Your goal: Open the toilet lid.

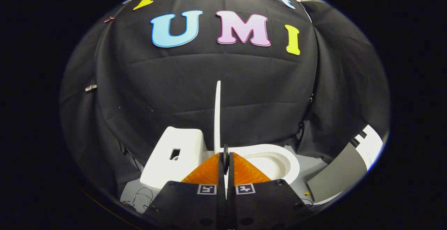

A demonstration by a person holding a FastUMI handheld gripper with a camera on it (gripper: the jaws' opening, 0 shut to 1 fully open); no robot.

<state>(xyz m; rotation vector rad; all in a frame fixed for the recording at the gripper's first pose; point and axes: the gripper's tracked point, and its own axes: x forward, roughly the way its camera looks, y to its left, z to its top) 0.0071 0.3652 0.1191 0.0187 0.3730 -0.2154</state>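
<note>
From the claw's own view, the claw (pixel 226 160) is pinched nearly closed on the bottom edge of the toilet lid (pixel 217 114), which stands upright and edge-on just ahead of the fingers. Holding the thin edge likely gives control over the swing. The tank (pixel 174 153) sits left of the lid, and the open bowl (pixel 276 160) lies to the right. Behind the lid there is open room before the black cloth wall (pixel 174 83), so it could tip further back. A grey board (pixel 337 175) leans at far right on the bench (pixel 307 167).
</note>
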